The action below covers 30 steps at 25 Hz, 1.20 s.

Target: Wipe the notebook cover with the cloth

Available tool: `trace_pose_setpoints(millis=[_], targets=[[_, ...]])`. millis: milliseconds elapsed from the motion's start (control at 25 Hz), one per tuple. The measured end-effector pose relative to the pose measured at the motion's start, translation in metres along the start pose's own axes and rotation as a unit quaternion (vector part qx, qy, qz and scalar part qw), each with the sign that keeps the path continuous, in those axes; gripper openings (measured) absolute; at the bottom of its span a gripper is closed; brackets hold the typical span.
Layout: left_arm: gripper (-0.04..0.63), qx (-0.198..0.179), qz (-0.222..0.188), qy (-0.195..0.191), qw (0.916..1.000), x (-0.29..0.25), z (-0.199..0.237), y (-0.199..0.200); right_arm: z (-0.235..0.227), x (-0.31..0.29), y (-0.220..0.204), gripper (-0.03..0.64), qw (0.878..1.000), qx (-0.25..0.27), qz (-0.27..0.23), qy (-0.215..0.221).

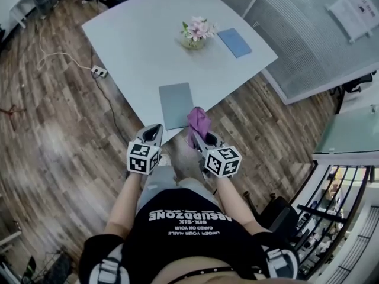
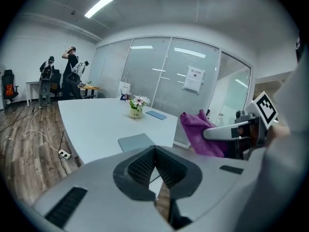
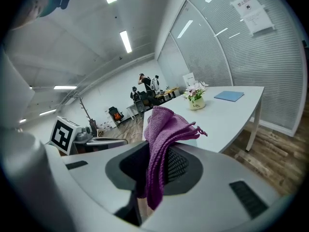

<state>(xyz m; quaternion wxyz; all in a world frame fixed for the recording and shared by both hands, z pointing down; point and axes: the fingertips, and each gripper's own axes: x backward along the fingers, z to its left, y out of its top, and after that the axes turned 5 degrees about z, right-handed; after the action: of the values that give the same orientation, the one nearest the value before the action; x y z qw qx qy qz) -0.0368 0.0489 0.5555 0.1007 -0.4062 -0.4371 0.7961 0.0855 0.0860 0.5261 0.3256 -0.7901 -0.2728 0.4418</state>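
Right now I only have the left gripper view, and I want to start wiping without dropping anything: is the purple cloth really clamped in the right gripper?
Observer: Yes. The right gripper view shows the right gripper shut on the purple cloth, with a tail hanging below the jaws.
Operator: Are the grippers over the table?
Observer: No. In the head view the left gripper and the right one sit short of the white table's near edge, over the wood floor.
Operator: Where is the notebook from the cloth?
Observer: The grey notebook lies at that near edge, just ahead and left of the cloth.
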Motion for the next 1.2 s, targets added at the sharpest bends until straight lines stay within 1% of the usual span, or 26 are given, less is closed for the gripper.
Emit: trace_pose_setpoints(millis=[120,240,440,600,760,880,1040,1200], targets=[[0.014,-0.007,0.008,-0.012,0.9999,-0.02,0.013,0.011,-0.015,-0.024,0.017,0.08,1.0,-0.003,0.002,-0.016],[0.014,-0.006,0.023,-0.017,0.9996,-0.032,0.025,0.012,-0.026,-0.04,0.028,0.08,1.0,-0.003,0.006,-0.024],[0.014,0.012,0.047,-0.002,0.9988,-0.044,0.045,0.001,-0.048,-0.063,0.041,0.08,0.999,0.01,0.032,-0.036],[0.014,0.011,0.062,0.001,0.998,-0.058,0.057,0.002,-0.074,-0.09,0.058,0.08,0.998,0.018,0.047,-0.049],[0.014,0.013,0.087,0.006,0.9961,-0.071,0.067,-0.006,-0.094,-0.121,0.064,0.08,0.996,0.023,0.071,-0.057],[0.014,0.01,0.101,-0.002,0.9948,-0.085,0.07,-0.008,-0.107,-0.143,0.069,0.08,0.995,0.022,0.084,-0.055],[0.014,0.016,0.127,-0.012,0.9917,-0.099,0.072,-0.02,-0.123,-0.168,0.064,0.08,0.992,0.016,0.111,-0.055],[0.014,0.016,0.148,-0.014,0.9887,-0.113,0.074,-0.025,-0.144,-0.187,0.066,0.08,0.988,0.03,0.128,-0.075]])
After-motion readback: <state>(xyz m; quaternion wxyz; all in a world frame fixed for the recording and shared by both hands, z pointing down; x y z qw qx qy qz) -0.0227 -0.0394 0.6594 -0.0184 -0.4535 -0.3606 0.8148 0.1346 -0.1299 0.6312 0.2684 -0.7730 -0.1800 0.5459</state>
